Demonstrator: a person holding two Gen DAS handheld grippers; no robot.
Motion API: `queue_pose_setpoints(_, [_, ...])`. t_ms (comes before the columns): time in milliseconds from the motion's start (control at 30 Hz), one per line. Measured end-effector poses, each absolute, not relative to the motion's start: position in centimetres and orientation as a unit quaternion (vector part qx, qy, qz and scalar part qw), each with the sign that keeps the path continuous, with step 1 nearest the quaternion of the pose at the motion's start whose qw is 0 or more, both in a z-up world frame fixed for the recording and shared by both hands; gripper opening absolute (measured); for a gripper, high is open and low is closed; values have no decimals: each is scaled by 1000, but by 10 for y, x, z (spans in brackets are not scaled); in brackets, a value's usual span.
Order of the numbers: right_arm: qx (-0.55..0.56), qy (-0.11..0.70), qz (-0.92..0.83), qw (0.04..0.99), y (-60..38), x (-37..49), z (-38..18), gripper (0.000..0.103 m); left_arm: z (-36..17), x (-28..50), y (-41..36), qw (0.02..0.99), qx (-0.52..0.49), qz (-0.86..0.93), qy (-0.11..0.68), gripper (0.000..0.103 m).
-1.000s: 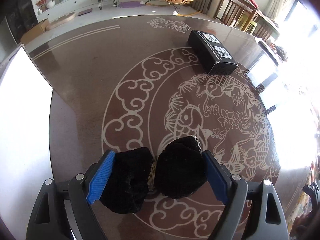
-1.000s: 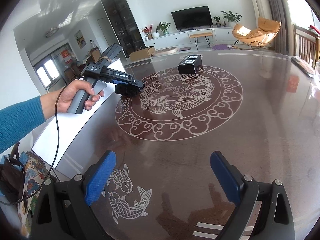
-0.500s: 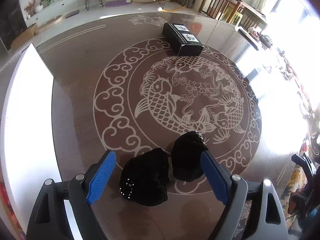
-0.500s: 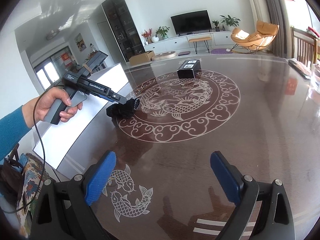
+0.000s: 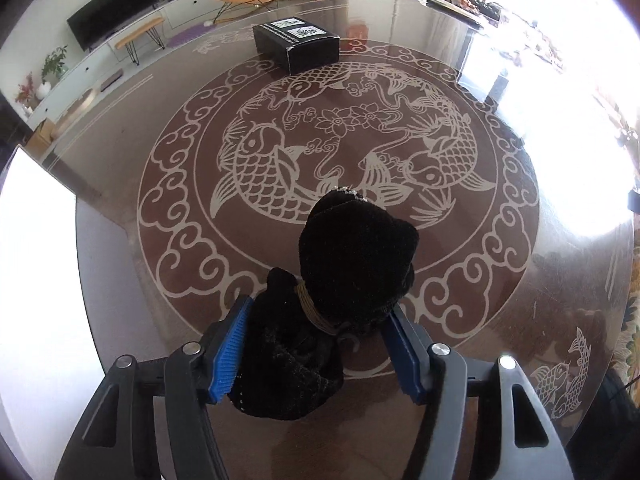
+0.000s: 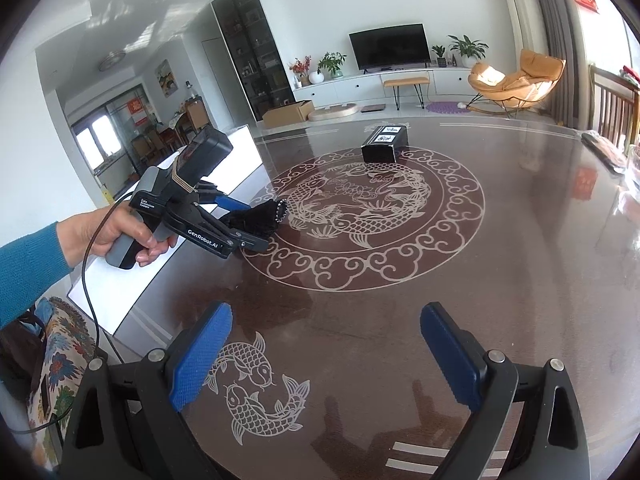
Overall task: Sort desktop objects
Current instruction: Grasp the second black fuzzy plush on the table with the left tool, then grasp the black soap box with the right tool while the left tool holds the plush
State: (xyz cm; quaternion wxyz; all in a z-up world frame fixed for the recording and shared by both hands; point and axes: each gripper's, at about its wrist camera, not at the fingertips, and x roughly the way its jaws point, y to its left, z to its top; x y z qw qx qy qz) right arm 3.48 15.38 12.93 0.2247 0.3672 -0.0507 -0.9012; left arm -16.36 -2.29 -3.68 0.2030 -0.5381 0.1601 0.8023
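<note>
Our left gripper point(image 5: 316, 354) is closing around a black velvet bow point(image 5: 340, 292) lying on the table point(image 5: 520, 340); soft fabric could slip free. Our right gripper point(image 6: 324, 352) hangs open, empty

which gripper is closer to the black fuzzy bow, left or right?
Left. The left gripper has the black fuzzy bow between its closing jaws. The right gripper hangs open and empty over the table's near edge, well short of it.

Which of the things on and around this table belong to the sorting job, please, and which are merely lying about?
Job:
- black fabric bundle, between the closing left tongs
- black box
- white tray

Lying about:
- television
- orange chair
- cardboard box
</note>
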Motion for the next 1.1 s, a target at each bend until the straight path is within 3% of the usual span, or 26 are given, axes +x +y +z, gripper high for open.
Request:
queue_pose_setpoints(33, [369,-50,-900,227,154,28,130,96,-35,-162,-28,181,-535,812,148,38])
queue_pose_setpoints(67, [372,-48,-899,228,153,18,130,96,-34,-160,-33,161,-531,821,131,35])
queue_pose_setpoints(333, [419,-21,-888,191,119,-165,129,96,-36,-126,-66,63,-500,864,14,35])
queue_pose_setpoints(600, [497,-67,-858,109,77,-336,102,96,-37,-107,-84,42,-488,871,-30,35])
queue_pose_setpoints(733, [518,-6,-852,73,61,-363,87,94,-39,-108,-85,44,-484,873,-47,35])
queue_pose_setpoints(833, [523,2,-849,69,67,-364,81,63,-40,-105,-85,46,-480,874,-57,35])
queue_pose_setpoints(867, [518,-2,-853,71,71,-360,83,60,-40,-104,-86,47,-478,875,-59,35])
queue_pose_setpoints(1100, [500,14,-853,148,83,-254,90,59,-40,-88,-91,48,-466,879,-83,35])
